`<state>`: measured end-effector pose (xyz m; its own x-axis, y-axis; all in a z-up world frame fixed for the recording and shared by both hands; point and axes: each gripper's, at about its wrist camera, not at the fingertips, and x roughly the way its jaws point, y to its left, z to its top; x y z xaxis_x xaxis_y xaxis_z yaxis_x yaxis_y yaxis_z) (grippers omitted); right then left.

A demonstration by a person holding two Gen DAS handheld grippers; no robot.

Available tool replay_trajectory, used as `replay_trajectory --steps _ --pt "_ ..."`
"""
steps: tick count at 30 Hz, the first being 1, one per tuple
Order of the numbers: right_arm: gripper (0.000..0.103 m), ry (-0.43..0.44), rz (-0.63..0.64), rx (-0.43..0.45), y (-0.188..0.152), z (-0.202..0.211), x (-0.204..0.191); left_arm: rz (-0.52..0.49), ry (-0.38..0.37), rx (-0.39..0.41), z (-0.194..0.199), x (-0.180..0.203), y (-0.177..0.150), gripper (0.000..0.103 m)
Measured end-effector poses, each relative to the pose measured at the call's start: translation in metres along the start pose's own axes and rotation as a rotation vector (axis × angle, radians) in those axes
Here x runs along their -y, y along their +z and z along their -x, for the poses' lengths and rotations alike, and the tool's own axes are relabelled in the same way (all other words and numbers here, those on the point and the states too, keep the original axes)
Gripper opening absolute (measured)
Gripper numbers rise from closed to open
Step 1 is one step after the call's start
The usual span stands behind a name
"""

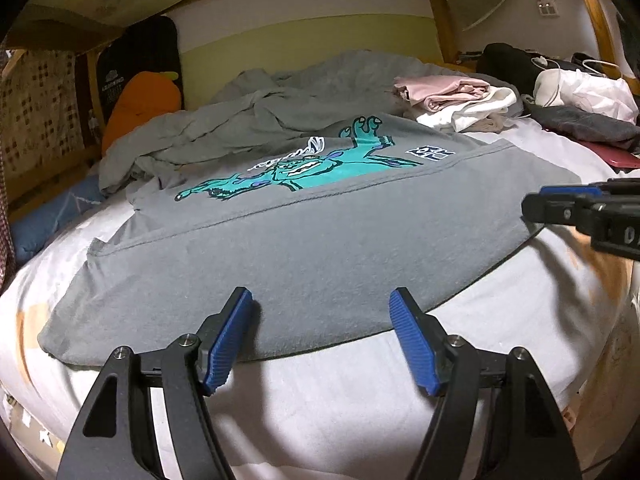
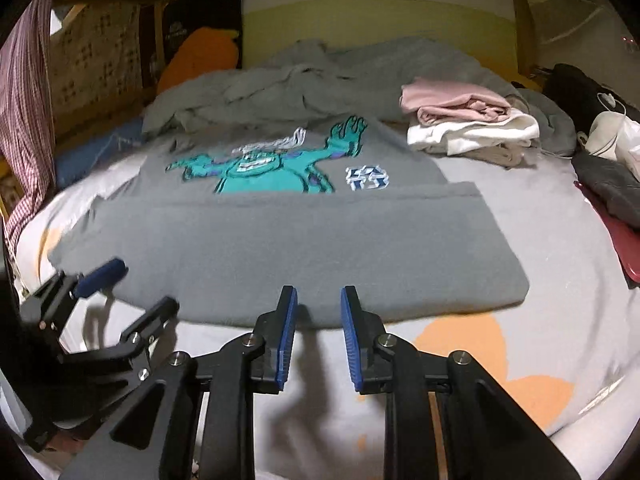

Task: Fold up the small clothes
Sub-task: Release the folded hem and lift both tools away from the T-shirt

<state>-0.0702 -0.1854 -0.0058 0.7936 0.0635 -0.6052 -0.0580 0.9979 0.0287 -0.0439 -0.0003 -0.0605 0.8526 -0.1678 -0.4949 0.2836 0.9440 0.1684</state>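
Observation:
A grey T-shirt [image 1: 280,256] with a teal monster print [image 1: 296,172] lies on the bed, its near part folded up over the print. It also shows in the right wrist view [image 2: 288,248]. My left gripper [image 1: 322,300] is open and empty, just above the shirt's near folded edge; it appears in the right wrist view [image 2: 140,284] at the shirt's left corner. My right gripper [image 2: 319,296] is open and empty at the near edge. In the left wrist view the right gripper [image 1: 560,204] sits by the shirt's right corner.
A stack of folded pink and white clothes [image 1: 452,100] lies at the back right. A rumpled grey blanket [image 1: 224,128] lies behind the shirt. An orange carrot plush [image 1: 140,104], dark clothes and a red item [image 2: 616,248] sit around the bed's edges.

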Motion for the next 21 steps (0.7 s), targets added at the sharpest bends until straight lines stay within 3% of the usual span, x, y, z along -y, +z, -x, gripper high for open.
replay_trajectory --steps 6,9,12,15,16,18,19,21 --pt "0.022 -0.097 -0.044 -0.063 -0.004 -0.01 0.022 0.014 -0.007 -0.014 -0.001 -0.002 0.001 0.071" --pt "0.022 -0.25 -0.073 -0.083 -0.004 -0.012 0.043 0.014 -0.01 -0.014 -0.001 -0.003 0.001 0.072" --pt "0.022 -0.211 -0.22 -0.096 -0.002 -0.008 0.075 0.015 -0.01 -0.015 -0.001 -0.003 0.001 0.072" --pt "0.022 -0.259 -0.294 -0.072 -0.002 0.0 0.094 0.017 -0.009 -0.018 -0.001 -0.003 0.0 0.072" --pt "0.022 -0.232 -0.336 -0.062 -0.003 0.003 0.101 0.017 -0.008 -0.018 -0.001 -0.003 0.0 0.072" --pt "0.022 -0.048 -0.433 -0.052 -0.006 0.008 0.111 0.016 -0.009 -0.017 -0.001 -0.003 0.0 0.072" --pt "0.022 0.105 -0.492 -0.06 -0.008 0.006 0.117 0.015 -0.009 -0.016 -0.001 -0.004 0.001 0.073" --pt "0.025 0.232 -0.562 -0.096 -0.01 -0.001 0.124 0.014 -0.009 -0.015 -0.001 -0.004 0.001 0.073"
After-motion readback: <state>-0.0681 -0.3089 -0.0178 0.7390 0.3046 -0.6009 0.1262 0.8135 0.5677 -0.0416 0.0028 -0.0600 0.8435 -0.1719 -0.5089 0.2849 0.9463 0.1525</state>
